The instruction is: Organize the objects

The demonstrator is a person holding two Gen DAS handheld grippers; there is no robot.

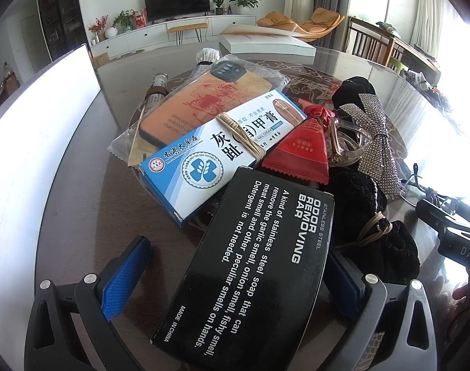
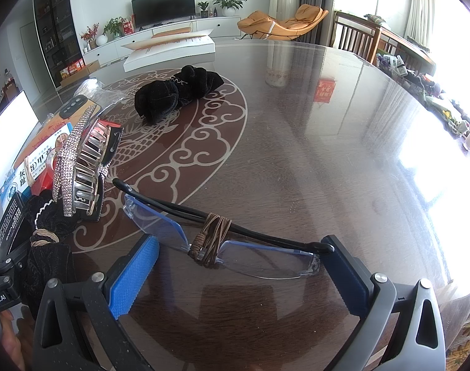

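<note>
Two sets of fingers gape wide, holding nothing: my right (image 2: 238,266) straddles the glasses (image 2: 222,244) lying crosswise on the desk (image 2: 312,154), my left (image 1: 235,275) brackets the black box (image 1: 253,266) pointing lengthwise away.

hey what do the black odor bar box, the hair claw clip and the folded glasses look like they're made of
Black box: likely matte printed cardboard, with crisp folded edges and flat white lettering.
Hair claw clip: clear, glossy plastic teeth by the look, its back covered in sparkling rhinestone-like studs.
Folded glasses: transparent blue-tinted lenses, probably plastic, with thin glossy black arms and brown cord wound round the middle.
</note>
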